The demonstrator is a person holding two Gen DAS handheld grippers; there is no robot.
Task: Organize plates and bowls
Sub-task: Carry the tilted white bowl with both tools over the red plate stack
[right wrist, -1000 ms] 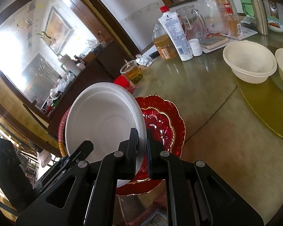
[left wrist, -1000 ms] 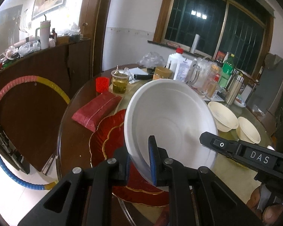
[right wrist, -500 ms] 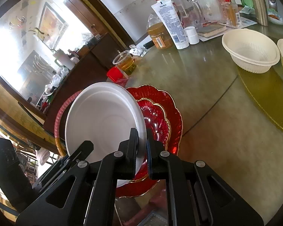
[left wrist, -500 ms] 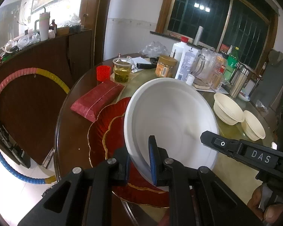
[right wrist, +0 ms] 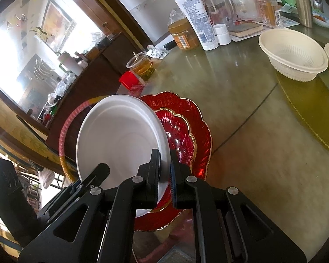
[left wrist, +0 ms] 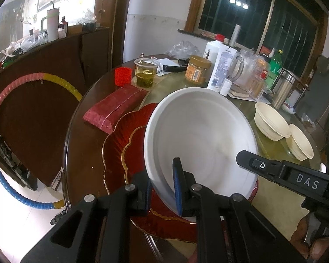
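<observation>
- Red packet lying near the round table's left edge.
- Small red cup and clear cup of yellow-green tea behind it.
- Amber jar, white lotion tube, steel flask along the far edge.
- Striped hoop leaning on the dark cabinet.

Strong fisheye bending and dark vignetted corners are seen in both views. Bright glare is thrown from the upper left, washing out the wall there. Lamp reflections are seen in the dark window. Streaked highlights lie on the glossy table.
</observation>
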